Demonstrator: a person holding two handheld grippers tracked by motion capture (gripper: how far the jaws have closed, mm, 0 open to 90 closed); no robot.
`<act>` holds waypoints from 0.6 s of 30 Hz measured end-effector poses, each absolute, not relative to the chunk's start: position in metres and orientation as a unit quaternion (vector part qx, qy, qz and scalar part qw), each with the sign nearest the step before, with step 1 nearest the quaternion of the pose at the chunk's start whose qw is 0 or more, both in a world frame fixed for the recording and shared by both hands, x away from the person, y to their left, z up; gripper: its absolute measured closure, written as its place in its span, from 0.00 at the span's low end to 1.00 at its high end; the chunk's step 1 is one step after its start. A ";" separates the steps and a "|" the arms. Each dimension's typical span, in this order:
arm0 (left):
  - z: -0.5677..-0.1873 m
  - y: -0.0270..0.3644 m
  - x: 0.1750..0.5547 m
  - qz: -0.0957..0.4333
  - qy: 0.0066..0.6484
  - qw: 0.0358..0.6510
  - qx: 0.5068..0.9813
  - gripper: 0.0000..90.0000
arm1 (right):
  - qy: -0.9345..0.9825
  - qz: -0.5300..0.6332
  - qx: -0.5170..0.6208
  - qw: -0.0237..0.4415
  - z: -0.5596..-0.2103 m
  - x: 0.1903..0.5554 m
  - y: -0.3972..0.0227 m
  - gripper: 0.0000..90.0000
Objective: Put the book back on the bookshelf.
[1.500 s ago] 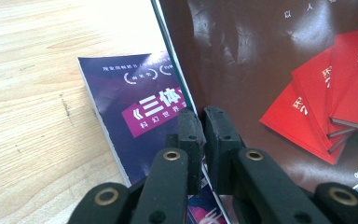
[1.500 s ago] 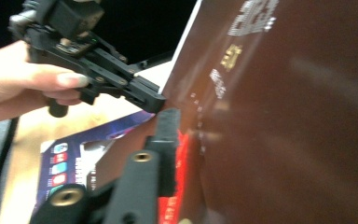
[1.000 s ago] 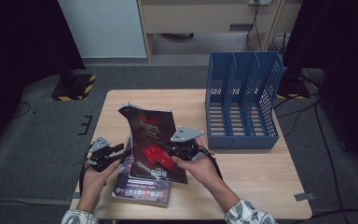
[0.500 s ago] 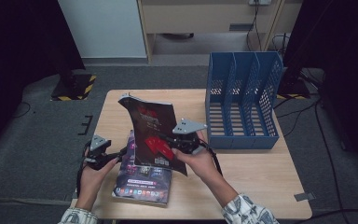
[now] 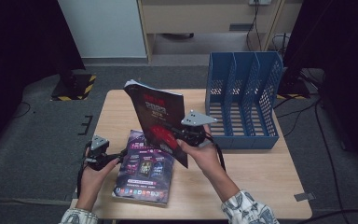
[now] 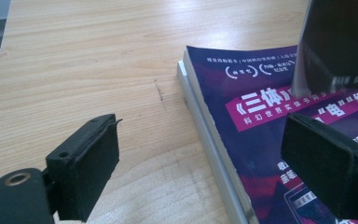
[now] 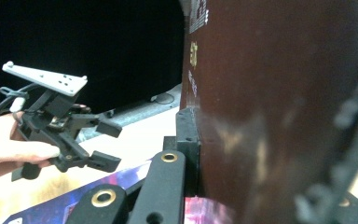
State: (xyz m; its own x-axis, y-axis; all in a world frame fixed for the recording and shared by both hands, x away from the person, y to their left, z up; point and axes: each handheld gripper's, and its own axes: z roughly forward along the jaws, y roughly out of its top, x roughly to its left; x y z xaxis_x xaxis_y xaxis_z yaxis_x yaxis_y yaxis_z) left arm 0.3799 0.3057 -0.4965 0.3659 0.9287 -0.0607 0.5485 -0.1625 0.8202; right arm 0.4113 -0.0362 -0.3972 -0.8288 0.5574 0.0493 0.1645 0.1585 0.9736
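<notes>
High view: right tool point(image 5: 182, 135) has raised dark book point(image 5: 161, 116) upright; left tool point(image 5: 114, 156) has just opened.

Wooden table point(image 5: 256, 186) — purple book point(image 5: 144, 168), blue file rack point(image 5: 242, 100)

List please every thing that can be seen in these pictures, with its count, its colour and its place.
dark book: 1, dark red-brown cover, lifted upright above the table, clamped in the right gripper
purple book: 1, purple and magenta cover, flat on the table near the front edge
file rack: 1, blue, three slots, back right of the table
table: 1, light wood
cabinet: 1, white, on the floor behind the table
left gripper: 1, black, jaws have just been opening, nothing between the pads, over the purple book's left edge
right gripper: 1, black with grey plate, shut on the dark book
</notes>
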 end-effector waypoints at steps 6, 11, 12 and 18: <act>-0.497 0.306 0.380 0.242 0.512 0.395 0.723 0.12 | 0.725 0.612 0.263 0.173 -0.388 0.416 -0.054 0.97; -0.498 0.305 0.380 0.243 0.509 0.391 0.727 0.12 | 0.707 0.624 0.278 0.183 -0.379 0.419 -0.070 0.97; -0.498 0.304 0.380 0.244 0.509 0.390 0.727 0.12 | 0.703 0.627 0.280 0.184 -0.377 0.419 -0.073 0.97; -0.498 0.304 0.380 0.244 0.507 0.388 0.730 0.12 | 0.684 0.636 0.295 0.202 -0.364 0.420 -0.090 0.97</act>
